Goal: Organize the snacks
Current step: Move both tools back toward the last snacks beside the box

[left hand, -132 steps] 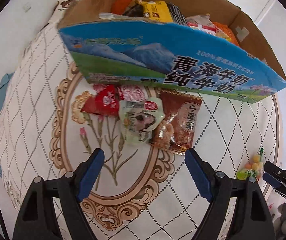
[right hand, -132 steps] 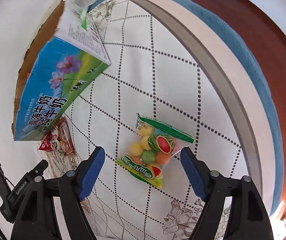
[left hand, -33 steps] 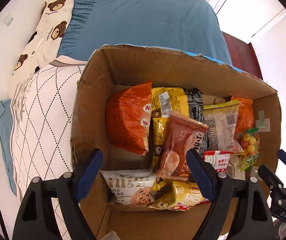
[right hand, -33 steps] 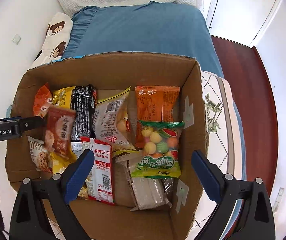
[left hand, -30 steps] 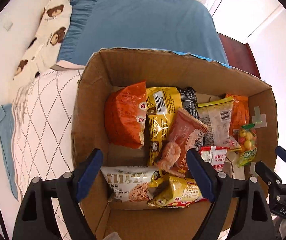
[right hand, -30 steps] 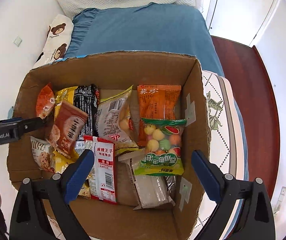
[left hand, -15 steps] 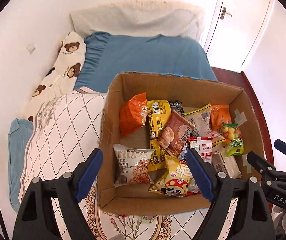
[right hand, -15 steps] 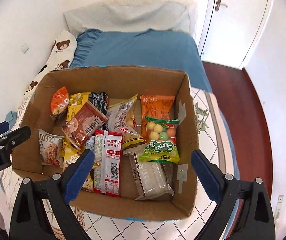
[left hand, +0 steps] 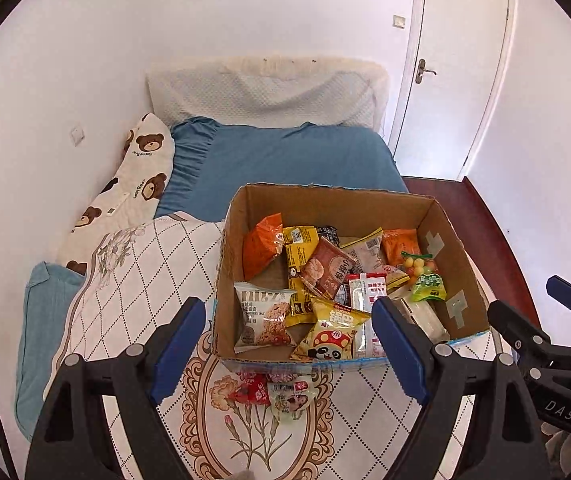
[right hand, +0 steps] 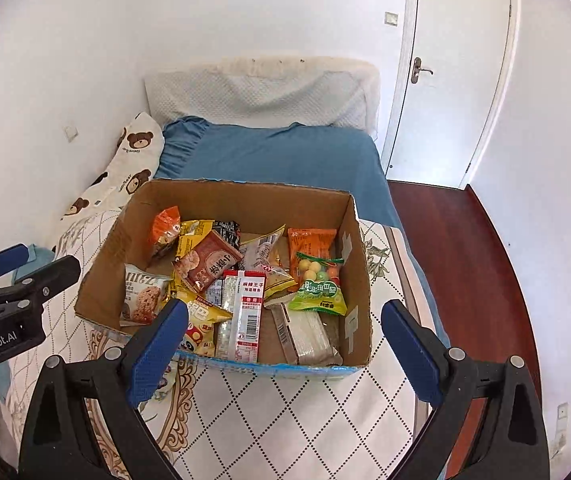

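Both grippers, left gripper (left hand: 289, 338) and right gripper (right hand: 283, 338), hover above the snack box (right hand: 349, 248), fingers spread wide, apparently empty.

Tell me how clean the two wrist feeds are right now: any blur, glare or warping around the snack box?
Left wrist view: sharp, even daylight, no motion blur; the cardboard box and door bow from fisheye distortion, and the corners are black. Right wrist view: equally sharp; mild glare on the candy bag and the red-and-white packet, with the same curved edges. Both open claws, left and right, cover the lower frame.
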Available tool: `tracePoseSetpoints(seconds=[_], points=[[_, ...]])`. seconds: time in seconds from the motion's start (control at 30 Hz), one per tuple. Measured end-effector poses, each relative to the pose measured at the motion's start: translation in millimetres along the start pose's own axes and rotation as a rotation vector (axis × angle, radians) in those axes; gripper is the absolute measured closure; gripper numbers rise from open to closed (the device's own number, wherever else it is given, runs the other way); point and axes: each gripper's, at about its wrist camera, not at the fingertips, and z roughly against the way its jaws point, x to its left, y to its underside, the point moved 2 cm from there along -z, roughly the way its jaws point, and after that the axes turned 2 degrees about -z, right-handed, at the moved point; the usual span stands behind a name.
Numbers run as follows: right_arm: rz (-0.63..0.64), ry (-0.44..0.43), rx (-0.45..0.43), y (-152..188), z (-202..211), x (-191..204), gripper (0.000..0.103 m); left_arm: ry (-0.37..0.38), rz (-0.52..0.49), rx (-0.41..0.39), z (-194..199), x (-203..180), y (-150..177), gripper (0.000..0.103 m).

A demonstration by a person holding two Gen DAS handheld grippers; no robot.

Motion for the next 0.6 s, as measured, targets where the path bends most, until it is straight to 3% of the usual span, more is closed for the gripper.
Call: tracePoseSetpoints(seconds=[0.17,0.27,0.5,0.53,0.6], points=[[-0.059,-0.047,-0.015,13,25,-3,0.004,-0.001,0.002,-0.008,13,1,17,0.018],[-0.075,-0.087,0.029,32,24,0,0.004,-0.039,0.002,0.022,5,12,41,0.018],[-0.13,-0.182,0.236,111,-44,29,0.004,-0.19,0.023,0.244,-61,70,124,0.018],[-0.147,-0.195,0.253,118,-54,34,0.006,-0.21,0.023,0.269,-69,77,133,0.018],[-0.171,-0.237,0.283,129,-75,48,0.032,-0.248,0.012,0.304,-79,89,145,0.018]])
